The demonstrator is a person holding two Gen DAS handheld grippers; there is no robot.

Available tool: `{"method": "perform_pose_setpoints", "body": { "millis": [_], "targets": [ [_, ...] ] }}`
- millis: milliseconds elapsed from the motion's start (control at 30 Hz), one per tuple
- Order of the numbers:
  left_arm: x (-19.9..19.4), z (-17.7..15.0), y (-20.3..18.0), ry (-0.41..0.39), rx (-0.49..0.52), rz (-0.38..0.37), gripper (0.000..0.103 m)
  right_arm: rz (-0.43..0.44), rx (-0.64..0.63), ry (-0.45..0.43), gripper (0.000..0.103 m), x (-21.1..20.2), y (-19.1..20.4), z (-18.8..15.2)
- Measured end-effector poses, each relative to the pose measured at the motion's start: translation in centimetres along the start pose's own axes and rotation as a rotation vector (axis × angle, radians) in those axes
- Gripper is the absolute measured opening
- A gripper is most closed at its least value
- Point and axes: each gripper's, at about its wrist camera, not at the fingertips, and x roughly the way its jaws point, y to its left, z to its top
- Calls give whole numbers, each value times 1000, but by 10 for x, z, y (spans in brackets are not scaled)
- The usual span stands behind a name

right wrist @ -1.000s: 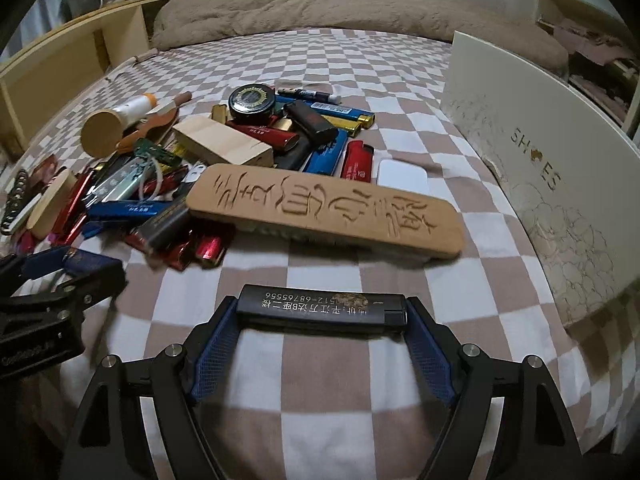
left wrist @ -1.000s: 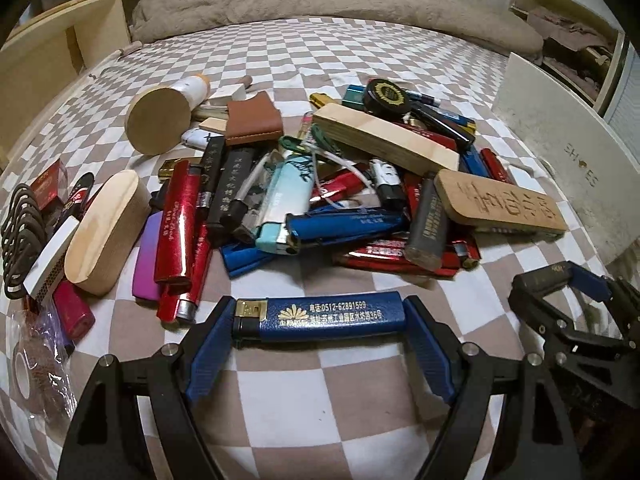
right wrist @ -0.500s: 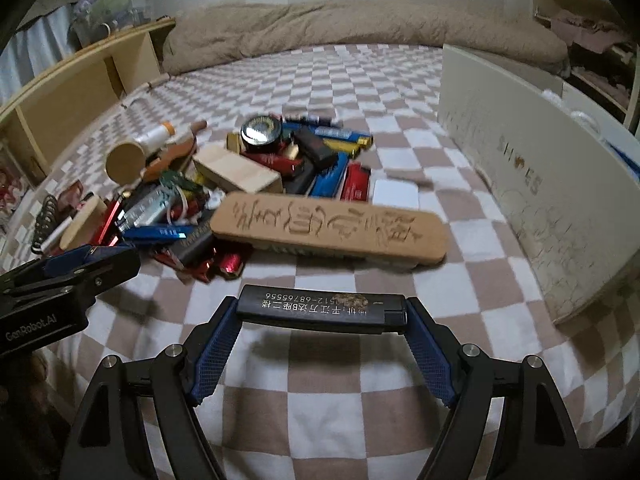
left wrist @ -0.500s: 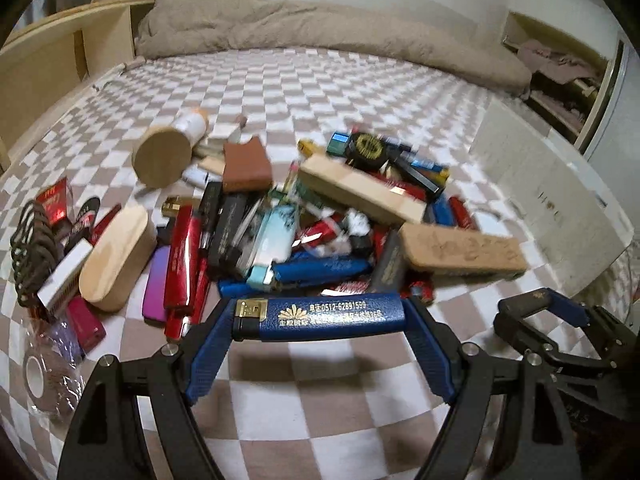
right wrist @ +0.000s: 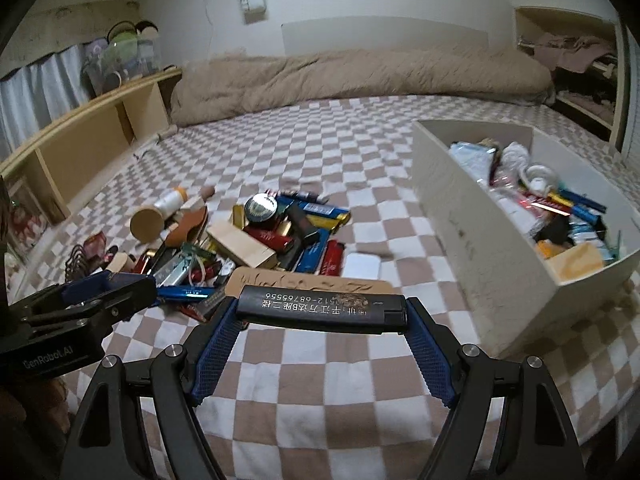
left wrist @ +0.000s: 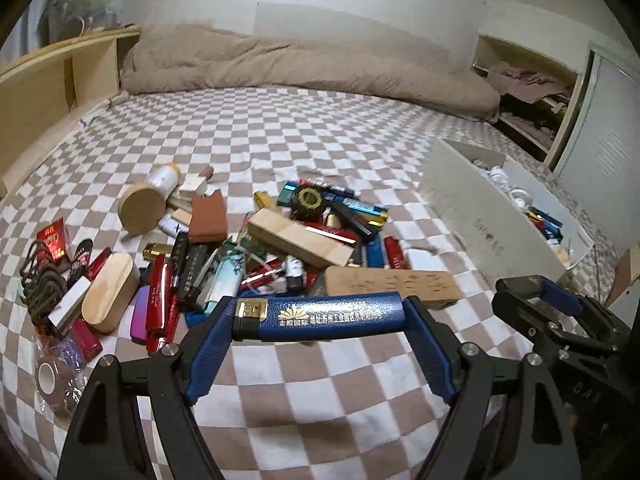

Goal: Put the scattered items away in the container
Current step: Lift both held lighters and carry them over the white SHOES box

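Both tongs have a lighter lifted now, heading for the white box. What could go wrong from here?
Each lighter, blue and black, is pinched only at its ends, so a tilt could let it slip. The left tongs and right tongs are close together and may collide. The white box is already crowded, so a drop might bounce out.
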Motion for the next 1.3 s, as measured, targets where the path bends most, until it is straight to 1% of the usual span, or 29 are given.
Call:
{"method": "perform_pose_setpoints", "body": {
  "millis": [133,367,533,700,833,1033,1167,1233,1300],
  "targets": [
    [-14,6,-17,-30,28,-6,83,-2,11,-41,82,-21,-12,4],
    [-41,16,-51,-91,67,-41,83,2,46,-101,81,-61,-38,8],
    [-50,18,-72,-109,85,-69,83,-11,54,-139,81,-84,-56,8],
    [-52,22,-92,-123,96,-92,83,-34,82,-178,81,-99,-76,8],
    [-52,28,-106,-132,90,-131,83,-57,109,-197,81,-107,-96,9],
    [-47,37,-130,-139,106,-165,83,-109,142,-221,82,-116,-127,11],
    [-40,45,-148,-135,115,-210,83,-143,152,-231,81,-120,-152,17],
    [-34,50,-155,-124,111,-232,83,-135,166,-230,82,-121,-165,22],
    [-28,57,-164,-120,115,-236,83,-119,182,-226,82,-121,-178,27]
  ]
}}
